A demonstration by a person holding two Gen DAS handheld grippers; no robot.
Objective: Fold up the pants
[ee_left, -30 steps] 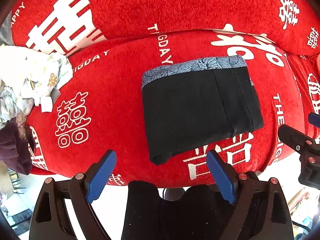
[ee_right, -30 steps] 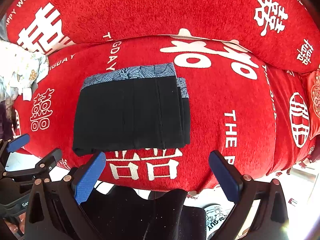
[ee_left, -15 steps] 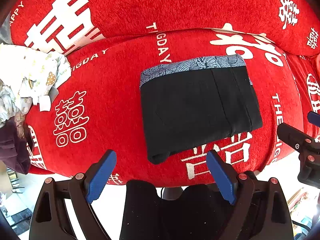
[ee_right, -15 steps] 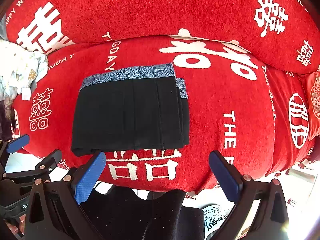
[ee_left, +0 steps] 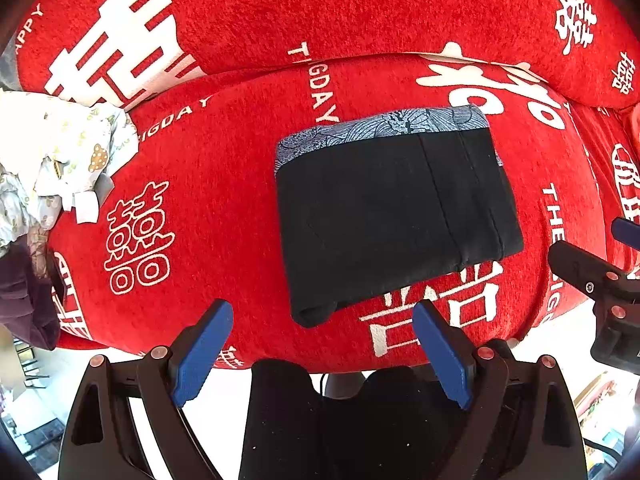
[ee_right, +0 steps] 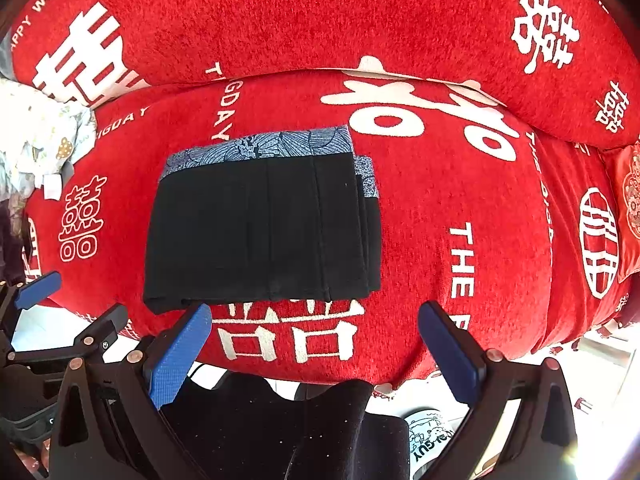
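Black pants point(ee_left: 392, 216) lie folded into a compact rectangle on the red sofa seat point(ee_left: 224, 184), roughly mid-cushion, a grey-blue patterned waistband point(ee_left: 384, 130) along the far edge. In the right wrist view the same bundle point(ee_right: 260, 228) shows stacked layers stepping out at its right edge, with a sliver of waistband peeking there.

Near edge of the bundle stops short of the seat's front rim; a strip of red cover with white characters shows between. Left corner of the near edge bulges in a rolled lip.

Left gripper point(ee_left: 324, 354) hangs above the front rim, blue pads spread wide, nothing between them. Right gripper point(ee_right: 316, 354) likewise: jaws apart, empty, clear of the cloth.

Open red cushion lies on both sides of the bundle, wider to the right. Pile of pale printed laundry point(ee_left: 52, 160) crowds the seat's left end, well apart from the pants. Backrest point(ee_left: 360, 12) bounds the far side.
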